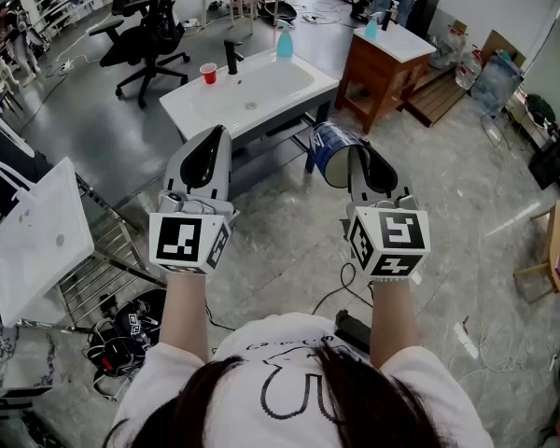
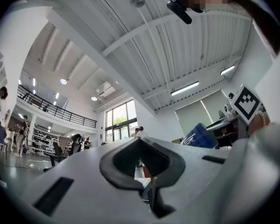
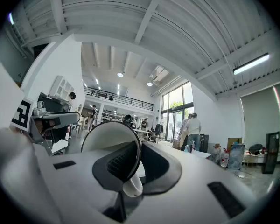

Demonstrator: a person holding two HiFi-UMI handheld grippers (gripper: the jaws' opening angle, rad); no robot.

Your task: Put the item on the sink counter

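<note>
In the head view my right gripper (image 1: 357, 149) is shut on the rim of a blue cup (image 1: 332, 151), held in the air above the floor with its mouth tipped sideways. The right gripper view shows the cup's white inside (image 3: 107, 136) with its wall pinched between the pads of my right gripper (image 3: 139, 148). My left gripper (image 1: 215, 134) is level with the right one and shut with nothing in it; in its own view the left gripper (image 2: 141, 143) holds nothing. The white sink counter (image 1: 278, 90) stands ahead of both grippers, beyond their tips.
On the counter are a red cup (image 1: 208, 73), a black faucet (image 1: 231, 56) and a blue spray bottle (image 1: 284, 42). A wooden cabinet (image 1: 381, 71) stands to its right and an office chair (image 1: 154, 35) behind it. A white bag (image 1: 39, 243) rests on a wire rack at left. Cables lie on the floor.
</note>
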